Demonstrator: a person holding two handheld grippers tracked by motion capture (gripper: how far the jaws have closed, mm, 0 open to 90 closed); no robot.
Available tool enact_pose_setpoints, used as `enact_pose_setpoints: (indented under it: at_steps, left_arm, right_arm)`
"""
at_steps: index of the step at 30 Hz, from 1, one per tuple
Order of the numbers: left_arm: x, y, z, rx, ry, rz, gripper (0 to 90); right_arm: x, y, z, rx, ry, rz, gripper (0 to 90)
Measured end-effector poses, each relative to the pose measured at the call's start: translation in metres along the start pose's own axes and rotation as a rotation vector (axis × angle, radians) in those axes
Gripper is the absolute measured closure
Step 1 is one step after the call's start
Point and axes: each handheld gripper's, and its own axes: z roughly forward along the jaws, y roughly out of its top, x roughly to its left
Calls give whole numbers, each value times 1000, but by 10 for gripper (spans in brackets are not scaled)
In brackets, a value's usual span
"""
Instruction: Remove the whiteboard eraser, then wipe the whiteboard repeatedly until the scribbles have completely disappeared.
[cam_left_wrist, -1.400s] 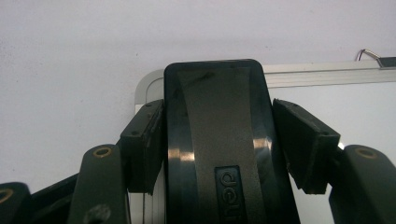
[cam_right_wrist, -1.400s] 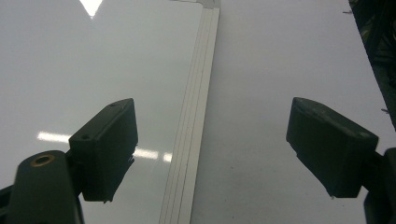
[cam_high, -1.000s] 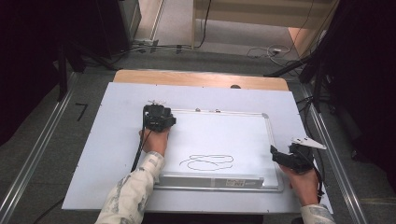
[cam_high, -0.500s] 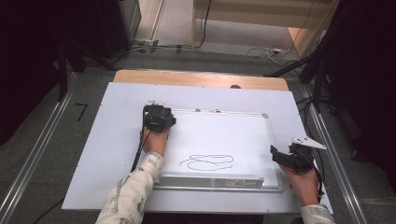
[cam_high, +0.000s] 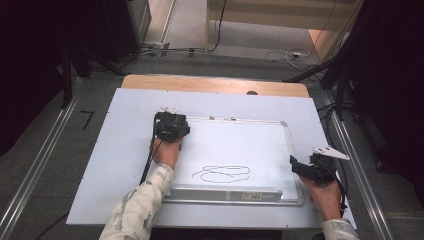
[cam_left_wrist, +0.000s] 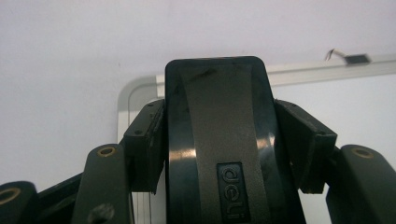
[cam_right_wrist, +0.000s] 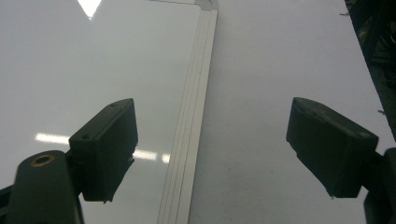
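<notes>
Now, over on the left, the left gripper (cam_high: 171, 126) sat at the top left corner of the white rectangular whiteboard with the silver metal frame (cam_high: 286, 150), and its jaws were clamped on a black oblong plastic eraser with a grey band and a small brand label (cam_left_wrist: 219, 140). The left gripper view showed both pads (cam_left_wrist: 148, 140) pressed hard against the eraser's sides, with the board's rounded corner just behind it. So the pick-up looked finished, and wiping seemed the step coming up.

Moving toward the middle, one looping black marker scribble (cam_high: 221, 173) lay on the lower part of the board, well apart from the eraser. By my reading the next move called for carrying the eraser down and across to that scribble, setting it flat, then rubbing with steady pressure.

At the right, the right gripper (cam_high: 300, 166) hovered at the board's right edge, jaws wide apart and holding nothing; the right gripper view had the frame running between its pads (cam_right_wrist: 105, 144).

The count: one whiteboard, one eraser, one scribble, two grippers, all on one pale grey tabletop sheet (cam_high: 115, 165).
</notes>
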Motion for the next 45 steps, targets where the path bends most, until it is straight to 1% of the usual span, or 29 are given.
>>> enact_pose_setpoints:
  at_steps: [1, 2, 4, 7, 10, 16, 18, 27, 32, 37, 45]
  left_arm:
    - [0, 4, -7, -23, -23, -12, 396]
    - [0, 4, -7, -23, -23, -12, 396]
    - [2, 7, -14, -31, -29, 2, 396]
    - [5, 6, -19, -34, -47, -10, 396]
    - [7, 5, -22, -38, -58, -7, 396]
    - [4, 4, -28, -45, -80, 10, 395]
    - [4, 3, -29, -47, -91, 6, 396]
    - [4, 1, -37, -54, -113, 19, 395]
    - [0, 0, -41, -62, -140, 34, 395]
    - [-5, -2, -43, -55, -156, 54, 395]
    - [-10, -7, -46, -50, -184, 64, 395]
  right_arm:
    - [0, 0, 0, 1, 0, 1, 152]
    - [0, 0, 0, 1, -1, 2, 152]
    - [0, 0, 0, 1, -1, 0, 152]
    - [0, 0, 0, 0, -1, -2, 152]
    - [1, 0, 0, 3, -4, 3, 152]
    - [2, 2, 2, 4, 0, -1, 152]
    - [3, 2, 2, 5, -1, -3, 152]
    - [2, 1, 1, 4, 0, -6, 152]
    - [2, 1, 2, 3, 0, -4, 152]
    - [2, 1, 2, 5, -2, -6, 152]
    - [2, 1, 1, 4, -4, -5, 152]
